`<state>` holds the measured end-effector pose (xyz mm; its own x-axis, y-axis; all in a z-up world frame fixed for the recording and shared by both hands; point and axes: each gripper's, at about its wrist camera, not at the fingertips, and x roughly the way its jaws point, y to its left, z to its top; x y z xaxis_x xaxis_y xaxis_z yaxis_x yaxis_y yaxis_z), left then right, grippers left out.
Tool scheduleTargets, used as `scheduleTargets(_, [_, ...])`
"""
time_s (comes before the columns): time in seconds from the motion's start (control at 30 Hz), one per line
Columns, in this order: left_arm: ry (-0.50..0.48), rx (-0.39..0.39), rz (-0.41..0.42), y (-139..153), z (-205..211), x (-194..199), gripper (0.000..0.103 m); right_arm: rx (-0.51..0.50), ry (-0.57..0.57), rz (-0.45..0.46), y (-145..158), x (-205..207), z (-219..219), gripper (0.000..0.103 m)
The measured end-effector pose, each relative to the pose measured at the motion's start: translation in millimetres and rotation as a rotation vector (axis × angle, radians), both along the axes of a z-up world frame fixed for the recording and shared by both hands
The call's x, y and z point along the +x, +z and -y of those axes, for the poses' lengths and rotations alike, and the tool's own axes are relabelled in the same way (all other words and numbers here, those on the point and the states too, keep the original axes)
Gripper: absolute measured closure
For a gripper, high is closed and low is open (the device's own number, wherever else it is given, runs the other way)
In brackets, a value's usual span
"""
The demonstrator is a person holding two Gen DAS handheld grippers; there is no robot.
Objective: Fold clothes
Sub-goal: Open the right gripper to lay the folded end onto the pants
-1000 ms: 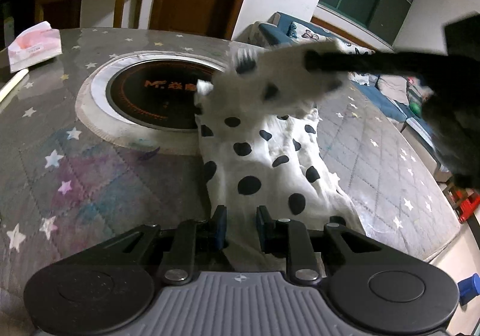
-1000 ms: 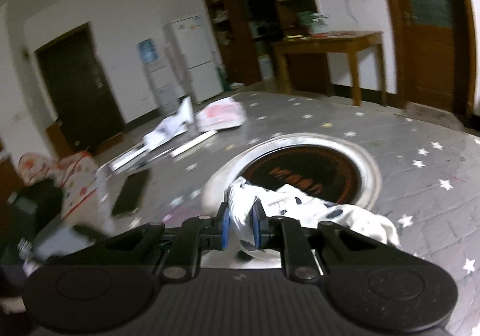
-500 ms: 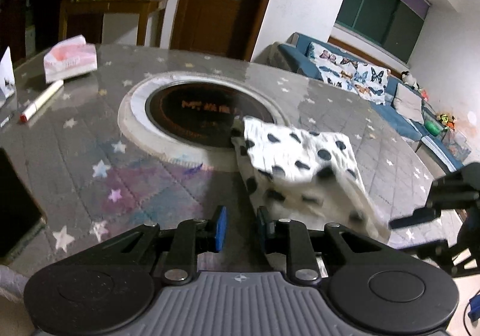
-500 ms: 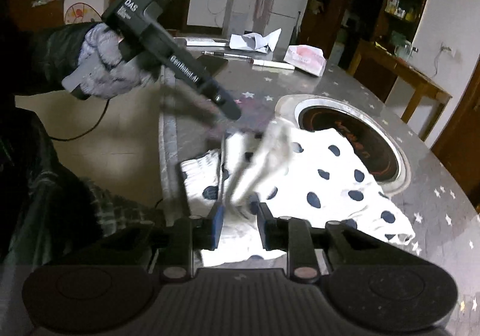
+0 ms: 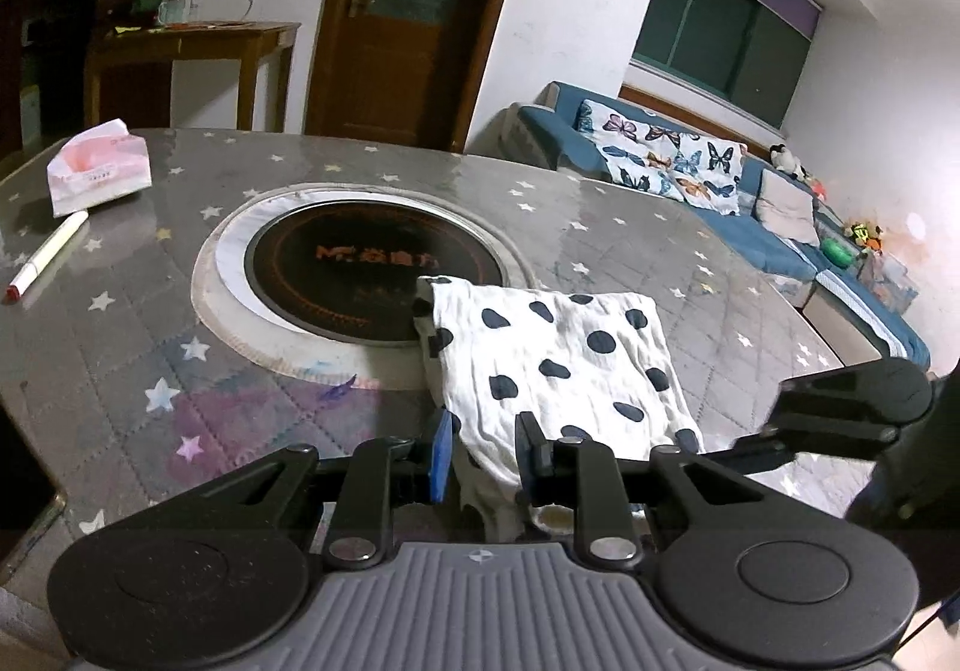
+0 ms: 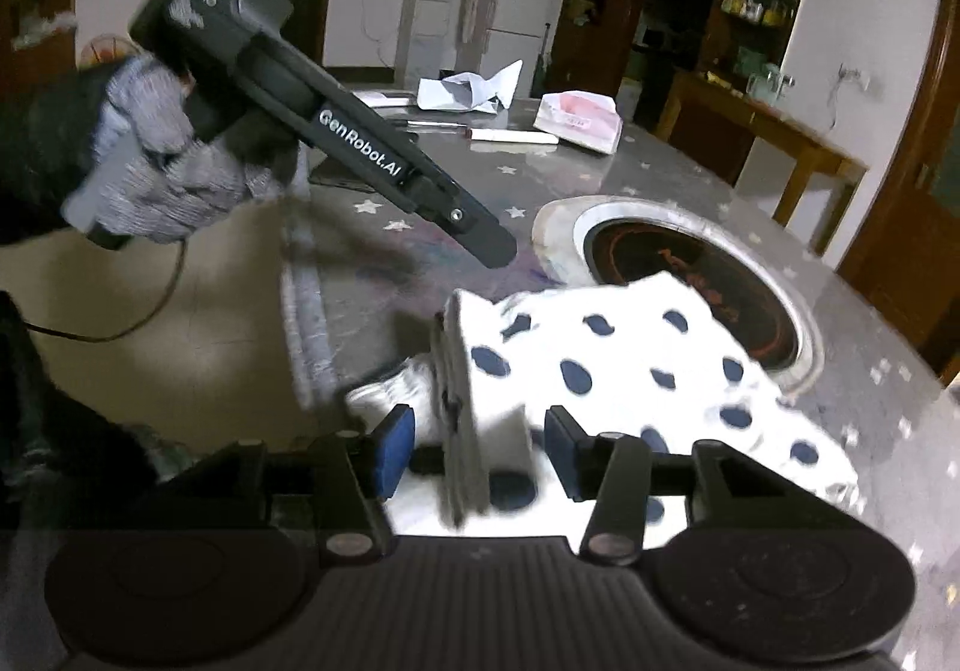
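Observation:
A white garment with dark polka dots (image 5: 558, 359) lies folded on the grey star-patterned table (image 5: 120, 347), its far edge over the round cooktop (image 5: 372, 269). My left gripper (image 5: 480, 458) is open, with the garment's near edge lying between its fingers. My right gripper (image 6: 474, 446) is open wide at the garment's (image 6: 630, 359) folded near corner, which stands up between its fingers. The left gripper's body (image 6: 336, 131) shows in the right wrist view, above the garment's left end. The right gripper's body (image 5: 852, 407) shows at the right in the left wrist view.
A pink tissue pack (image 5: 99, 170) and a white pen (image 5: 48, 254) lie at the table's far left. White paper (image 6: 468, 89) lies at the far end. The table edge (image 6: 306, 323) runs near the garment. A blue sofa (image 5: 720, 185) stands beyond.
The right gripper carried one end of the garment over and laid it down folded, then opened wider. The left gripper also let go and now stands open at the near edge.

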<state>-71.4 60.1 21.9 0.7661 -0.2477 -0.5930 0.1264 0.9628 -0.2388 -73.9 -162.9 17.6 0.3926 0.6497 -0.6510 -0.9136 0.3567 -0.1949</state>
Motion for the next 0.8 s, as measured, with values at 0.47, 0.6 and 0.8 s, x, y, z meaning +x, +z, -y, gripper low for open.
scheduleTargets(0.47, [0.022,-0.040,-0.016,-5,-12,-5,0.074,-0.051,0.008,0.022,-13,7,-25,0.082])
scheduleTargets(0.6, [0.025,-0.055,-0.015,-5,-13,-3,0.074,-0.028,-0.001,-0.017,-8,11,-22,0.088])
scheduleTargets(0.8, [0.015,-0.062,0.024,9,-13,-7,0.074,0.037,0.006,-0.081,15,17,-7,0.092])
